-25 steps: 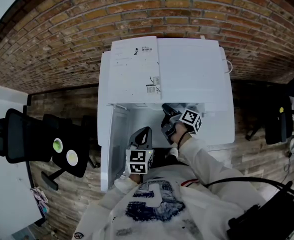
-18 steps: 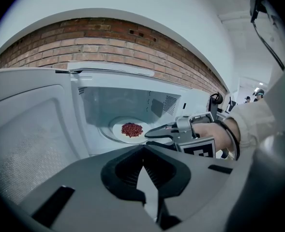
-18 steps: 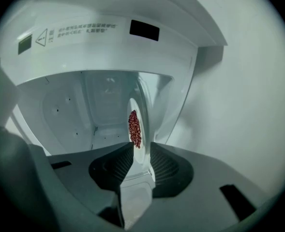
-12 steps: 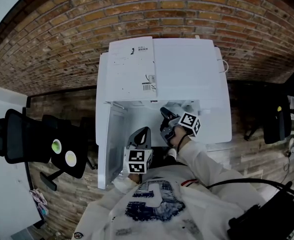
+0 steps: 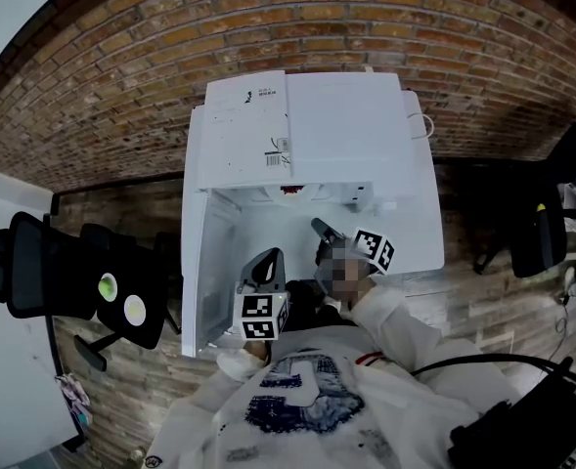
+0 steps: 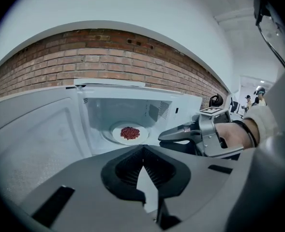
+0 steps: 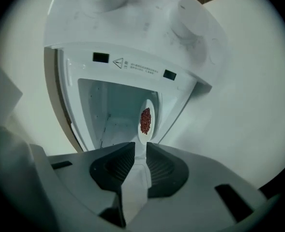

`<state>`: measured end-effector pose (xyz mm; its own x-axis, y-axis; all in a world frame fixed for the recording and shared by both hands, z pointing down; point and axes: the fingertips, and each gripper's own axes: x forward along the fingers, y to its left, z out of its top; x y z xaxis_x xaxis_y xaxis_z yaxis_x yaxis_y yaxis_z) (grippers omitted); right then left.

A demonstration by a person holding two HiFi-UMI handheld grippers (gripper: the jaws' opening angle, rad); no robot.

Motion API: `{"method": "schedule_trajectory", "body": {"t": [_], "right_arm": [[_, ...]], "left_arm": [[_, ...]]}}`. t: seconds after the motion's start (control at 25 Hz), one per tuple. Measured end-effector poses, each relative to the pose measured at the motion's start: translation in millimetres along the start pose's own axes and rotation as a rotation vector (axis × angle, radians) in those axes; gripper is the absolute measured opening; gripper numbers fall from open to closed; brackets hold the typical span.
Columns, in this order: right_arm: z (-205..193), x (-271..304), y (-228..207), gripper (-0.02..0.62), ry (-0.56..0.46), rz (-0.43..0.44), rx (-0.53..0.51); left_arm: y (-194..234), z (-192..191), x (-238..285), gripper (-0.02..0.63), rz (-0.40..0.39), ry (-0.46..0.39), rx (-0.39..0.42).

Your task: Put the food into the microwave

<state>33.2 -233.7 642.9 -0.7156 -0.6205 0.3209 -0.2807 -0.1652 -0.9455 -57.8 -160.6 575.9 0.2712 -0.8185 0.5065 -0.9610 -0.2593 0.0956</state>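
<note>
Overhead, food (image 6: 129,132) unseen inside microwave (image 5: 307,130)

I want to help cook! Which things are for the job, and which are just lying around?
For the job: microwave, open door, plate of food, left hand-held gripper, right hand-held gripper.
Just around: black chairs, brick wall.

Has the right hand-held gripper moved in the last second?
Yes. The right hand-held gripper has drawn back from the open front of the microwave, toward the person.
</note>
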Motion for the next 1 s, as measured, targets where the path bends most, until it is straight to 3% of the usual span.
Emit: {"method": "schedule_trajectory", "body": {"t": [0.36,0.68,1.0], "right_arm": [[0,-59,34,0.030,-0.020,-0.031,-0.313],[-19,-94,95,0.015,-0.059,-0.020,-0.627],[-40,-119,149,0.014,-0.136,-0.064,-0.968]], "left_arm": [[-14,29,-21,0.008,-0.037,-0.070,0.087],[-8,56,-45,0.008,-0.073,-0.112,0.103],[-2,86,-69,0.008,-0.086,-0.153,0.100]]}}
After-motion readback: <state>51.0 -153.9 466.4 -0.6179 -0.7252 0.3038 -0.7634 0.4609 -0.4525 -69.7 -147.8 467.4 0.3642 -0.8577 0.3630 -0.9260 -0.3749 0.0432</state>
